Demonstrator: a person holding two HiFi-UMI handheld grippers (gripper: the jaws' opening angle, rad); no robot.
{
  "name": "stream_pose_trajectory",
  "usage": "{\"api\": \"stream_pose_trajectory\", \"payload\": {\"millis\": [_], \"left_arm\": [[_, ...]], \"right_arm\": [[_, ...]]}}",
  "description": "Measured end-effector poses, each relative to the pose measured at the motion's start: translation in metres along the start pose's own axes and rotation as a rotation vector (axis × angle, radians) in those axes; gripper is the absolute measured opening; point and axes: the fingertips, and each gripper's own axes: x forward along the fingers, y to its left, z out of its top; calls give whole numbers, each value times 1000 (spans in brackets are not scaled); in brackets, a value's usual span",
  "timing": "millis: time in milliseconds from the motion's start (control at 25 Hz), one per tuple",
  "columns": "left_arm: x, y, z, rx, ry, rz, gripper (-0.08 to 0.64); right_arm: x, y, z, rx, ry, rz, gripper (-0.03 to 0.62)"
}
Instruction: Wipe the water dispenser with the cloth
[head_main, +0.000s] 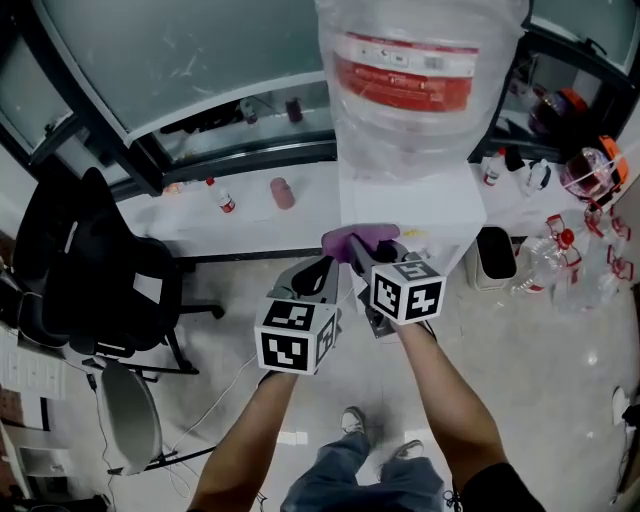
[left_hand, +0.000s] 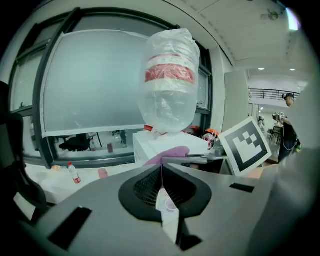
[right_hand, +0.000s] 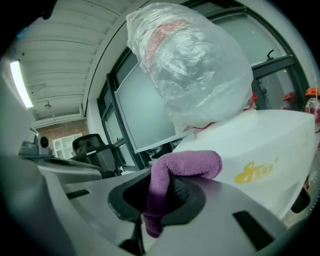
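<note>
The white water dispenser (head_main: 415, 205) stands ahead, carrying a big bottle (head_main: 415, 75) wrapped in clear plastic with a red label. My right gripper (head_main: 362, 243) is shut on a purple cloth (head_main: 356, 238), held at the dispenser's upper front edge. In the right gripper view the cloth (right_hand: 182, 170) folds out of the jaws beside the dispenser's white side (right_hand: 265, 150). My left gripper (head_main: 322, 272) hangs just left of the right one, shut with nothing in it. The left gripper view shows the dispenser (left_hand: 167, 145), the cloth (left_hand: 167, 154) and the closed left gripper (left_hand: 161, 167).
A black office chair (head_main: 95, 270) stands at the left. A white ledge (head_main: 240, 205) under the window holds small bottles and a pink cup. A black bin (head_main: 493, 255) and several clear bottles (head_main: 580, 250) sit to the right. A person stands far right in the left gripper view.
</note>
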Motion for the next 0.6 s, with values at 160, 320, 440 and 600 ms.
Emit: {"api": "stream_pose_trajectory", "payload": {"millis": [160,320,440,600], "left_arm": [[16,-7,-12,-1,-14,0,29],[28,-21,-21,12,-44,4,29],[36,-27,-28,0,-66,13,29],[45,-33,-37,9,-95,29,29]], "right_arm": [[-4,-7,1,-26,-31,32,46],[-16,-23,4,-34,-72,50,46],[-27,-37,8,-33,-105,57,46],[-40,-56,9,-40,-134,65,46]]}}
